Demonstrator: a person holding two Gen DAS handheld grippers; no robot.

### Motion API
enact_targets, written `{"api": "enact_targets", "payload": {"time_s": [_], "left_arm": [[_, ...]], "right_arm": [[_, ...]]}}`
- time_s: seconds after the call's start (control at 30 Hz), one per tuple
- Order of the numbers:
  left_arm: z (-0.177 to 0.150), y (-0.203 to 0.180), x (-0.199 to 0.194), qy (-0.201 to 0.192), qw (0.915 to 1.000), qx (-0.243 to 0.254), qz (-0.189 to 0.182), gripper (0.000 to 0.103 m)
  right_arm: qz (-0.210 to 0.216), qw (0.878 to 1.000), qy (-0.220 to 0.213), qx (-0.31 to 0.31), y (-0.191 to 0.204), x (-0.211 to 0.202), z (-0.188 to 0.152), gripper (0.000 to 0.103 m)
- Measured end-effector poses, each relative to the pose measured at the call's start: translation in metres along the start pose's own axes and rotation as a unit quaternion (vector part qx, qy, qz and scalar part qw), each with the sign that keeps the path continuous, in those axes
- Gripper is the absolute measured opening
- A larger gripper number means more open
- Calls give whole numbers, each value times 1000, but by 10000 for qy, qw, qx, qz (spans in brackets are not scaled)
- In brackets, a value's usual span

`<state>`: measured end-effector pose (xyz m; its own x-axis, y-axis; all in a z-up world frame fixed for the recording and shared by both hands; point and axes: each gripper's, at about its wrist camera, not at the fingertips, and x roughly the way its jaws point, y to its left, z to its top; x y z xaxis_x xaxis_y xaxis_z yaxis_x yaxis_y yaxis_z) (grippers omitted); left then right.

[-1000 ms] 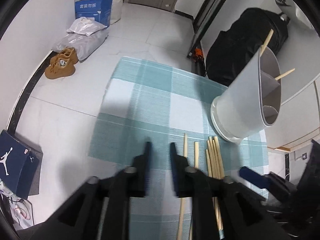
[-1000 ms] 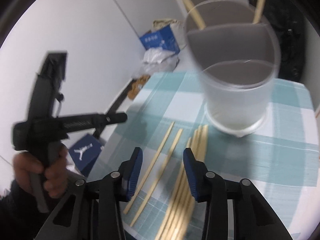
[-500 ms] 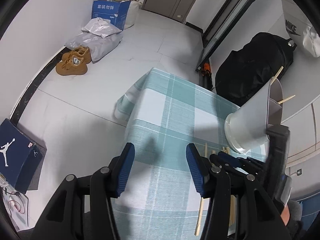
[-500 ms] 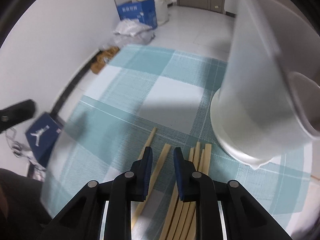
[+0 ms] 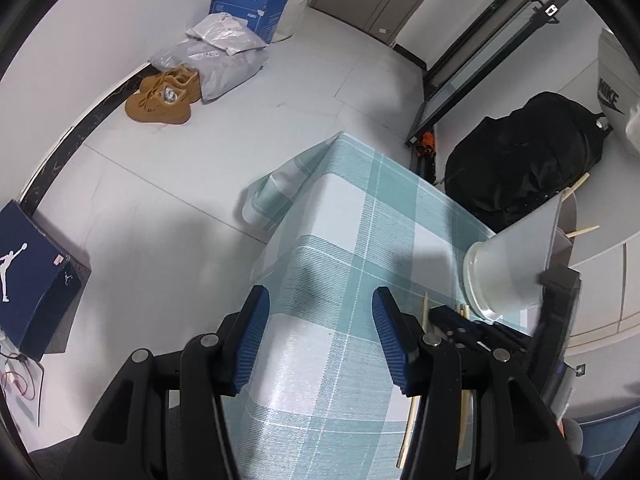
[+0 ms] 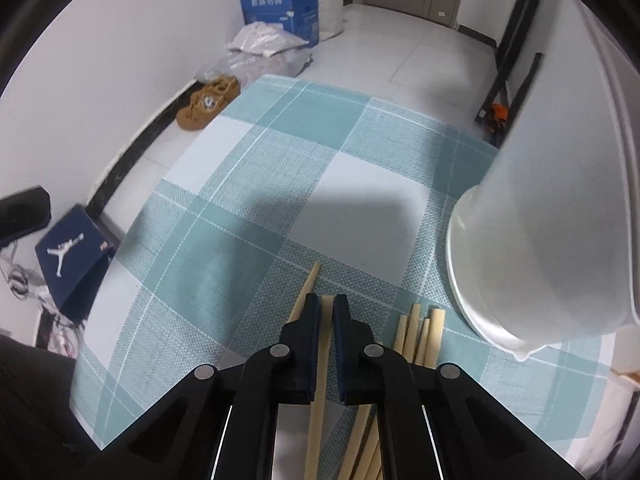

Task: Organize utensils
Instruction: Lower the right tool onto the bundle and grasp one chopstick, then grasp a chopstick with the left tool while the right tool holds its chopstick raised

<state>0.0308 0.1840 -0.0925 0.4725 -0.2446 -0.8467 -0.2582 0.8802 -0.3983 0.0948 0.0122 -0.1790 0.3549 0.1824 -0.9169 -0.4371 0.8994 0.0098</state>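
In the right wrist view my right gripper points down at the teal checked tablecloth, shut on one pale wooden chopstick that lies between its pads. A second chopstick lies just left of it, and a bundle of several more lies to the right. The white divided holder stands close by on the right. In the left wrist view my left gripper hangs open over bare cloth, holding nothing. To its right are the right gripper and the holder, which has two chopsticks sticking out.
The cloth's left edge drops to a tiled floor. On the floor are a dark blue shoe box, tan shoes, grey bags and a blue carton. A black bag sits beyond the holder.
My right gripper came down onto the chopsticks and shut on one of them. The left gripper opened wider and drew away to the left of the chopsticks, over bare cloth.
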Motion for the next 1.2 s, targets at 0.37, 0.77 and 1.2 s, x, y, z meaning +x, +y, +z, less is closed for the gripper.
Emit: {"api": "enact_targets", "payload": {"time_s": [0.37, 0.77, 1.2], "left_arm": [[-13, -32, 21, 409, 9978, 526, 77, 48], [-37, -97, 61, 1049, 9838, 1412, 332, 48], [-42, -117, 79, 1107, 9720, 1710, 1174, 48]], "right_arm": [[871, 9833, -1412, 746, -41, -91, -13, 6], [1478, 9444, -2306, 1820, -116, -146, -62, 6], [1715, 9145, -2755, 2415, -173, -170, -95, 6]]}}
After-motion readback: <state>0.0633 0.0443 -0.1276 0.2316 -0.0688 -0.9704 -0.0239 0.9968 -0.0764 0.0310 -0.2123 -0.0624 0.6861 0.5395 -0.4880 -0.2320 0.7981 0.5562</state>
